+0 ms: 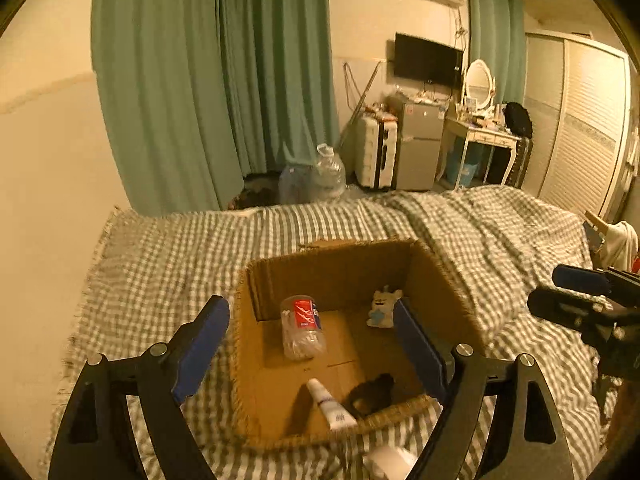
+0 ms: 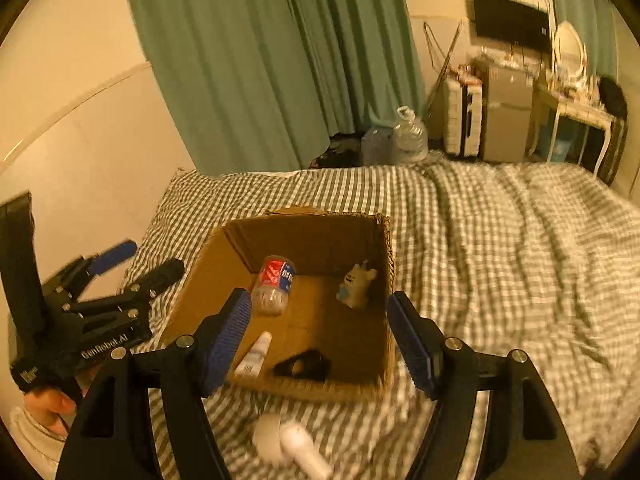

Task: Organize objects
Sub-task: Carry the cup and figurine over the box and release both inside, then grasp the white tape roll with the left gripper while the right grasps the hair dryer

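Observation:
An open cardboard box (image 1: 444, 280) (image 2: 200, 276) sits on the checked bedspread. Inside lie a clear jar with a red label (image 1: 301, 328) (image 2: 274, 286), a small plush toy (image 1: 383, 307) (image 2: 357, 285), a white tube (image 1: 331, 404) (image 2: 254, 354) and a black object (image 1: 374, 394) (image 2: 304, 365). A white object (image 2: 288, 442) (image 1: 390, 462) lies on the bed in front of the box. My left gripper (image 1: 310, 340) (image 2: 138, 262) is open and empty over the box's near side. My right gripper (image 2: 320, 326) (image 1: 560, 290) is open and empty, above the box's front edge.
The checked bedspread (image 1: 500, 232) (image 2: 500, 232) stretches right of the box. A wall stands left of the bed. Beyond the bed are green curtains (image 1: 208, 80), a large water bottle (image 1: 328, 172), a suitcase (image 1: 376, 152), a small fridge (image 1: 420, 144) and a dressing table (image 1: 480, 132).

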`<state>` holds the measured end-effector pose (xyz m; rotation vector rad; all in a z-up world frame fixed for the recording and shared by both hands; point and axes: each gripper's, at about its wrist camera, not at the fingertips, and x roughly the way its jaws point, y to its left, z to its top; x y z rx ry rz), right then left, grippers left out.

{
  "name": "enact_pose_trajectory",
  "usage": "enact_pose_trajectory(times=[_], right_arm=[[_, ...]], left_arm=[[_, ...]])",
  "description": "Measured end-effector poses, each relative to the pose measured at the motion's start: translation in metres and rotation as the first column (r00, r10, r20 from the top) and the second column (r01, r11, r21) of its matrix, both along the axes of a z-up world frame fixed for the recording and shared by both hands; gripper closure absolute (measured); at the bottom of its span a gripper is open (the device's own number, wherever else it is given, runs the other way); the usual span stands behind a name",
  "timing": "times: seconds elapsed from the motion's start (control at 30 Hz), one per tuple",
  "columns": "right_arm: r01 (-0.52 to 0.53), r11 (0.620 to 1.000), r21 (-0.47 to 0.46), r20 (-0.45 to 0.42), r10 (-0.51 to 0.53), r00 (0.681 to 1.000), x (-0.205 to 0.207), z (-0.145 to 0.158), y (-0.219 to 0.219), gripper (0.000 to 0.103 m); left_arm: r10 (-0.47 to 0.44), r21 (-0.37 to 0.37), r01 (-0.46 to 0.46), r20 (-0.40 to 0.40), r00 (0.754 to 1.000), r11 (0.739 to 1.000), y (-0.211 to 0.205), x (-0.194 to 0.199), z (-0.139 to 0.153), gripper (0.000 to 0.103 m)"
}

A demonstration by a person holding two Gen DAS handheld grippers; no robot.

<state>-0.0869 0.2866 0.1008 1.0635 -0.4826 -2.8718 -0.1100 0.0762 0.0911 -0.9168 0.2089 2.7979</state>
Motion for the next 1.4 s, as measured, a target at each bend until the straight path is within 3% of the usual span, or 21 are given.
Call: enact_pose_trajectory(times=[0.23, 0.47, 0.63, 0.83, 1.1, 1.27, 1.4], right_arm=[[0.006, 0.998, 0.065, -0.020, -0.005, 1.000, 0.083, 0.048, -0.034, 0.033], [-0.006, 0.996, 0.085, -0.013, 0.007, 1.000, 0.122, 0.048, -0.052, 0.033], [-0.010, 0.996, 0.091, 0.016, 0.009, 1.000, 0.115, 0.010, -0.052, 0.033], [-0.043, 0.993, 0.110, 0.066, 0.036, 0.997, 0.088, -0.065, -0.052, 0.033], [-0.065, 0.996, 0.058, 0.240, 0.049, 0.970, 0.062, -0.159, -0.017, 0.033], [-0.045, 0.999, 0.016, 0.309, 0.038, 0.950, 0.056, -0.192, 0.000, 0.033], [-0.044, 0.999, 0.025, 0.320, 0.034, 0.947, 0.054, -0.196, 0.000, 0.033]], left_arm=[[-0.015, 0.026, 0.016, -0.028, 0.999, 1.000, -0.012, 0.068, 0.040, 0.014], [0.001, 0.058, -0.004, 0.047, 0.999, 0.998, -0.030, 0.099, 0.015, 0.014], [0.034, 0.022, -0.037, 0.105, 0.994, 0.999, -0.030, 0.097, -0.030, 0.014], [0.076, 0.003, -0.078, 0.191, 0.979, 0.997, -0.018, 0.078, -0.101, 0.014], [0.042, 0.043, -0.055, 0.254, 0.966, 0.998, 0.015, 0.067, -0.172, 0.014], [-0.019, 0.027, 0.012, 0.270, 0.963, 1.000, 0.043, 0.067, -0.195, 0.014], [-0.019, 0.010, 0.017, 0.323, 0.946, 1.000, 0.052, 0.056, -0.224, 0.014]])
